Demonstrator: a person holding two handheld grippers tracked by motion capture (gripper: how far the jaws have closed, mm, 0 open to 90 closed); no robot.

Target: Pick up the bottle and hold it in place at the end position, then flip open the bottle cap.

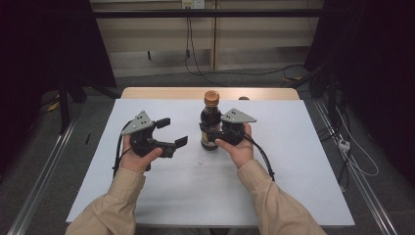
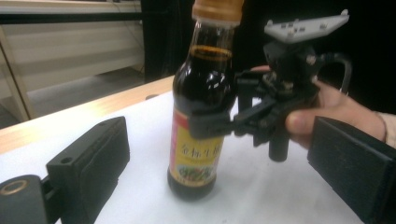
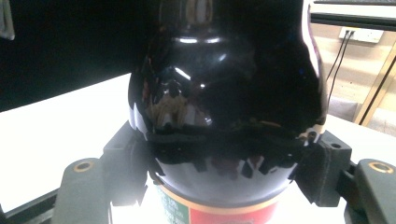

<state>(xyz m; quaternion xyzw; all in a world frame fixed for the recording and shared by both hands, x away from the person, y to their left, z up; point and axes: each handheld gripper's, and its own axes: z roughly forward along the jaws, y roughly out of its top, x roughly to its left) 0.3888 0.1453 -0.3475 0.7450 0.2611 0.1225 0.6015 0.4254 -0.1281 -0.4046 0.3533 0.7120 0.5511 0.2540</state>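
A dark soy-sauce bottle (image 1: pixel 210 123) with an orange cap (image 1: pixel 211 97) and a yellow-and-red label stands upright on the white table cover (image 1: pixel 293 166), near the middle. My right gripper (image 1: pixel 208 133) comes in from the right and is shut on the bottle's body, one jaw on each side. The right gripper view looks straight at the glossy bottle (image 3: pixel 229 93) pinched in my right gripper (image 3: pixel 226 173). My left gripper (image 1: pixel 172 132) hovers a little left of the bottle, open and holding nothing. Its own view looks between its wide jaws at the bottle (image 2: pixel 201 88) and the right gripper (image 2: pixel 224 112).
The white cover lies over a wooden tabletop whose far edge (image 1: pixel 161 93) shows behind the bottle. A tiny speck (image 1: pixel 200 161) lies in front of the bottle. Cables and metal rails (image 1: pixel 342 147) run along the floor on both sides.
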